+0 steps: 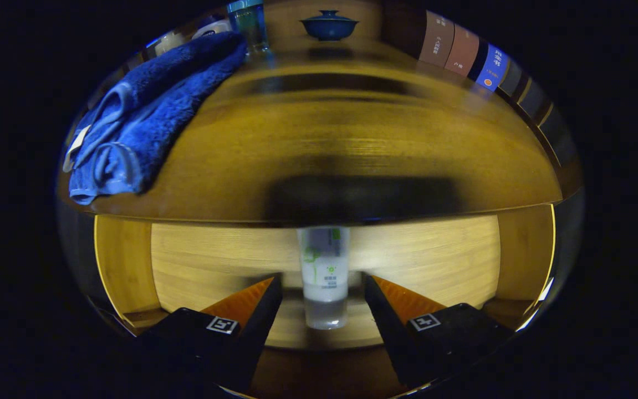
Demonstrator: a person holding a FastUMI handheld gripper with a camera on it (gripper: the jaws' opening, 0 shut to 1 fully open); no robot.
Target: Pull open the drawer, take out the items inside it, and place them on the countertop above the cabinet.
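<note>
While the tongs (323,296) gape, unclamped, astride the white-green plastic tube (324,277) | risk: tube tips inside wooden drawer (202,260).

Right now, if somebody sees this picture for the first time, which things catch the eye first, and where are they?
First, the white tube standing in the open drawer, between the open fingers of the gripper, which do not touch it. Next, the crumpled blue towel on the wooden countertop above. Beyond it, at the counter's back, sits a dark blue lidded bowl.

Gripper (323,288) with wedge-shaped fingers, square coded marker on each, spread apart
</note>
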